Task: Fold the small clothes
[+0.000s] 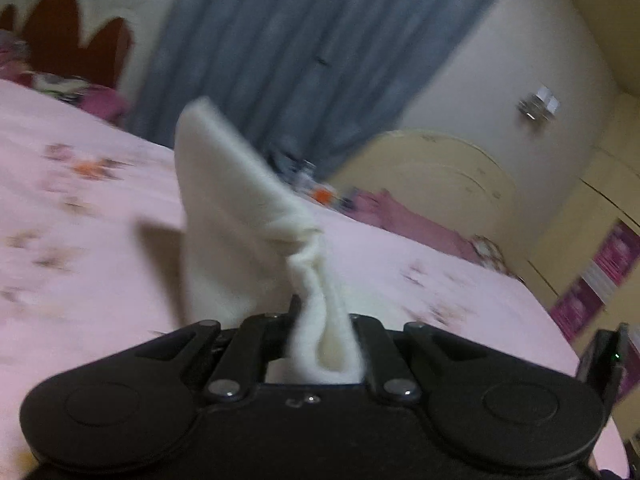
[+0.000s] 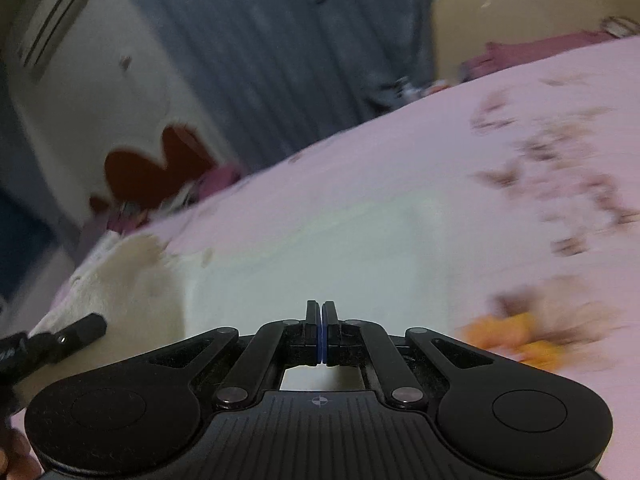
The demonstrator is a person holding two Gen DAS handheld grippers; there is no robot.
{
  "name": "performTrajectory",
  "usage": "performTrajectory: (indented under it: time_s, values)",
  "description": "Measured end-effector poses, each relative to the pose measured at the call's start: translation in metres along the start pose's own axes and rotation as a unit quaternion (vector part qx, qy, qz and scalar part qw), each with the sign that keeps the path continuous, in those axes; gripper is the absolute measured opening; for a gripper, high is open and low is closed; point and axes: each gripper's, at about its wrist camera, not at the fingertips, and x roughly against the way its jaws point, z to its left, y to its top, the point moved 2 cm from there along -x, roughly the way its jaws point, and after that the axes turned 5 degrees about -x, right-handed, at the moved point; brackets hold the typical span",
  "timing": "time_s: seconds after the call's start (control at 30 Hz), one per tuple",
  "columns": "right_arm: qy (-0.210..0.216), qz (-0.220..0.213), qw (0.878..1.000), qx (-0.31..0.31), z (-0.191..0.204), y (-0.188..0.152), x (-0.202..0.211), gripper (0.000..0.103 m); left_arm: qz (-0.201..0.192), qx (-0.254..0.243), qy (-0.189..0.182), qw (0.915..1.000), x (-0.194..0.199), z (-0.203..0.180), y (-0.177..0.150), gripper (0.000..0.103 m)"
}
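White cloth (image 1: 244,216) is pinched between the jaws of the left gripper (image 1: 320,316), which are clamped tight on a bunched, twisted fold of it. From that pinch the cloth is seen rising away from the gripper in a tall, tapering flap, lifted clear of the pink bedspread (image 1: 80,216), on which a shadow of the flap is cast just to the left. Beyond the flap, a blue-grey curtain (image 1: 288,40) is hung against the far wall, with a dark red scalloped headboard (image 1: 72,36) at the upper left and a cream rounded footboard (image 1: 432,176) at the right; all of this is smeared by motion blur. In the right wrist view, the jaws of the right gripper (image 2: 322,320) are pressed fully together, blue pads touching, and nothing is held between them. Just ahead of those fingers a pale, flat patch of white cloth (image 2: 320,252) is spread on the bedspread (image 2: 440,152), though its edges are too blurred to be traced exactly. At the left edge of that view a fluffy cream item (image 2: 120,280) is lying on the bed, and part of the black left gripper (image 2: 60,340) is seen in front of it. Blurred floral print and an orange mark (image 2: 516,336) are visible on the bedspread to the right.
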Motion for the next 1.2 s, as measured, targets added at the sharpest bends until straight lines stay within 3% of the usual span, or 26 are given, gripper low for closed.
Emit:
performTrajectory:
  time_s: [0.13,0.17,0.2,0.23,0.27,0.37,0.5,0.53,0.57,0.6,0.73,0.9,0.93,0.97,1.07,1.13,1.2]
  values:
    - [-0.003,-0.017,0.999,-0.027,-0.042,0.025,0.035,0.000,0.051,-0.027,-0.040,0.9975,-0.038,-0.064,-0.019,0.010]
    - [0.001,-0.013,0.999,-0.031,-0.050,0.030,0.039,0.000,0.084,-0.035,-0.055,0.9944,-0.053,-0.077,-0.028,0.018]
    - [0.000,-0.006,1.000,-0.030,-0.055,0.033,0.041,0.000,0.128,-0.045,-0.064,0.9887,-0.069,-0.090,-0.039,0.039]
    - [-0.013,0.008,1.000,-0.024,-0.061,0.036,0.041,0.000,0.157,-0.047,-0.060,0.9846,-0.079,-0.098,-0.047,0.052]
    - [-0.027,0.016,0.999,-0.020,-0.065,0.036,0.040,0.000,0.166,-0.042,-0.053,0.9838,-0.080,-0.101,-0.052,0.052]
    - [-0.017,0.018,0.999,-0.030,-0.078,0.038,0.049,0.001,0.127,-0.018,-0.084,0.9882,-0.055,-0.091,-0.042,0.051]
    - [-0.004,0.031,0.999,-0.030,-0.076,0.031,0.042,0.006,0.081,-0.030,-0.023,0.9960,-0.038,-0.049,-0.014,0.049]
    - [-0.003,0.034,0.999,-0.028,-0.072,0.031,0.036,0.022,0.077,-0.027,-0.005,0.9966,-0.039,-0.037,-0.010,0.048]
    - [0.001,0.032,0.999,-0.022,-0.066,0.029,0.033,0.047,0.072,-0.021,0.001,0.9972,-0.038,-0.025,-0.008,0.047]
    - [0.010,0.028,0.999,-0.015,-0.060,0.027,0.033,0.051,0.069,-0.016,0.008,0.9975,-0.039,-0.013,-0.006,0.043]
    - [0.026,0.038,0.999,0.009,-0.040,0.025,0.017,0.051,0.076,-0.020,0.016,0.9968,-0.053,0.007,-0.003,0.035]
    - [0.024,0.066,0.997,0.023,-0.031,0.023,-0.012,0.045,0.096,-0.037,-0.004,0.9947,-0.072,0.018,-0.003,0.023]
    - [0.023,0.076,0.996,0.026,-0.030,0.020,-0.019,0.036,0.110,-0.040,-0.005,0.9931,-0.091,0.016,-0.005,0.020]
    - [0.015,0.086,0.996,0.032,-0.029,0.018,-0.025,0.019,0.121,-0.042,-0.005,0.9917,-0.097,0.017,-0.009,0.018]
    - [0.000,0.080,0.996,0.044,-0.030,0.013,-0.020,0.013,0.141,-0.071,-0.027,0.9872,-0.106,0.009,-0.020,0.016]
    - [-0.015,0.071,0.996,0.060,-0.032,0.009,-0.011,0.012,0.144,-0.115,-0.015,0.9827,-0.108,-0.001,-0.022,0.016]
    - [-0.020,0.075,0.996,0.052,-0.039,0.004,-0.016,0.012,0.149,-0.111,-0.018,0.9825,-0.112,0.000,-0.021,0.016]
